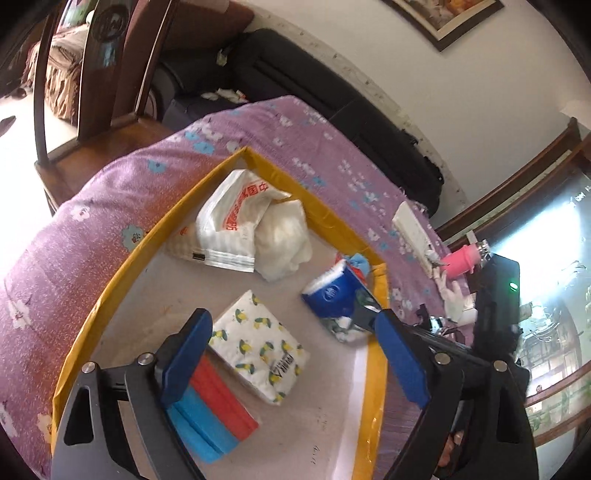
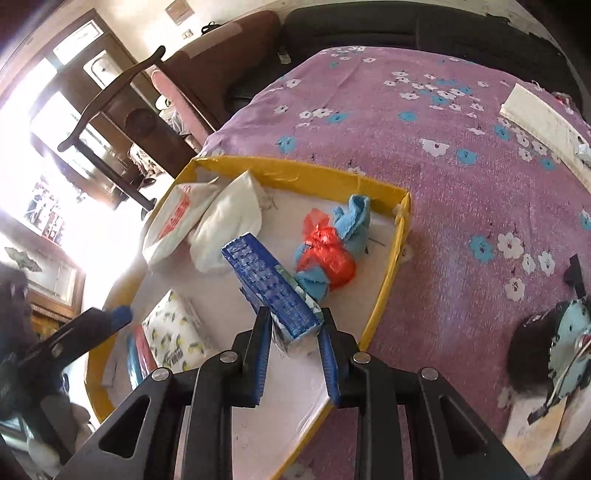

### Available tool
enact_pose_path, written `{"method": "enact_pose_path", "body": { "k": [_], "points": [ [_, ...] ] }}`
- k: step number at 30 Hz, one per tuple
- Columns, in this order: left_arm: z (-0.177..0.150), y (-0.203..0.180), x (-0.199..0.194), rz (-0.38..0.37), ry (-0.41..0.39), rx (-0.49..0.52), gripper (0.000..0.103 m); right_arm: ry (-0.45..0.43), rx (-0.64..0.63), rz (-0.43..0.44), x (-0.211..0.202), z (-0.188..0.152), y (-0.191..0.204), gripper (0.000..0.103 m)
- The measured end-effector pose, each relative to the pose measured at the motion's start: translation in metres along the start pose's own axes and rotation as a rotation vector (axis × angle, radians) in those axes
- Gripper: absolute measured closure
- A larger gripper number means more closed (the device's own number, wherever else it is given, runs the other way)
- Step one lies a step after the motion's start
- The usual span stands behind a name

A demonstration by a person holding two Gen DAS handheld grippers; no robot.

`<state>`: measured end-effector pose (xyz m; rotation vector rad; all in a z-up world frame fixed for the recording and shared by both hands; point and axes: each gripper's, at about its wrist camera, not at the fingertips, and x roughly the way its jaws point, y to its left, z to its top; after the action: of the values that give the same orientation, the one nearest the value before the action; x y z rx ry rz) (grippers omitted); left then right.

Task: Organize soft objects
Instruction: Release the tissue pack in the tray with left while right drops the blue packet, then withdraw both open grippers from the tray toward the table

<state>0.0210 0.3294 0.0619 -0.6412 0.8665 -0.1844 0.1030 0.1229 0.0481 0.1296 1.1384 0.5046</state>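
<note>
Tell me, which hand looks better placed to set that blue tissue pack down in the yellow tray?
Right. The right gripper is shut on the blue tissue pack above the yellow tray. The left gripper is open, holding nothing.

You face a white wall point(image 1: 461, 99) with a framed picture point(image 1: 448, 18). A dark wooden chair point(image 1: 92, 74) stands left, and bright window light point(image 2: 74, 229) floods in.

The yellow-rimmed tray point(image 2: 388, 192) carries two tissue packs: one lemon-printed point(image 1: 258, 343), one blue point(image 2: 273, 284). It also carries one white printed bag point(image 1: 229, 218), one white cloth point(image 1: 284, 236), one blue-and-red bundle point(image 2: 328, 247) and one red-and-blue sponge stack point(image 1: 214, 410).
</note>
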Motion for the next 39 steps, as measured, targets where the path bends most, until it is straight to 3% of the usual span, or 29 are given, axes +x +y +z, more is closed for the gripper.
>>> {"method": "enact_pose_path", "body": {
  "k": [4, 8, 9, 11, 15, 21, 26, 31, 35, 39],
  "points": [
    [-0.009, -0.001, -0.013, -0.014, -0.011, 0.001, 0.014, -0.005, -0.035, -0.019, 0.003, 0.000, 0.008, 0.071],
    [-0.015, 0.000, -0.025, -0.011, -0.022, -0.010, 0.014, -0.028, -0.034, 0.043, -0.006, -0.005, 0.011, 0.039],
    [-0.017, 0.001, -0.030, -0.008, -0.030, -0.019, 0.014, -0.048, -0.032, 0.032, -0.012, -0.005, 0.011, 0.026],
    [-0.020, 0.003, -0.039, -0.003, -0.045, -0.030, 0.014, -0.100, -0.028, 0.030, -0.030, -0.009, 0.010, 0.021],
    [-0.029, 0.005, -0.057, 0.008, -0.077, -0.045, 0.012, -0.158, -0.013, 0.017, -0.065, -0.025, -0.001, 0.020],
    [-0.053, -0.013, -0.062, 0.004, -0.056, -0.015, 0.012, -0.246, 0.033, -0.023, -0.126, -0.071, -0.043, 0.020],
    [-0.080, -0.052, -0.050, -0.014, -0.001, 0.082, 0.012, -0.310, 0.108, -0.106, -0.180, -0.120, -0.100, 0.018],
    [-0.115, -0.104, -0.022, -0.016, 0.089, 0.246, 0.012, -0.373, 0.233, -0.210, -0.230, -0.174, -0.169, 0.014],
    [-0.146, -0.133, 0.008, -0.024, 0.180, 0.325, 0.012, -0.374, 0.350, -0.243, -0.245, -0.209, -0.216, 0.014],
    [-0.176, -0.160, 0.029, -0.018, 0.253, 0.418, 0.012, -0.359, 0.386, -0.256, -0.246, -0.233, -0.240, 0.014]
  ]
}}
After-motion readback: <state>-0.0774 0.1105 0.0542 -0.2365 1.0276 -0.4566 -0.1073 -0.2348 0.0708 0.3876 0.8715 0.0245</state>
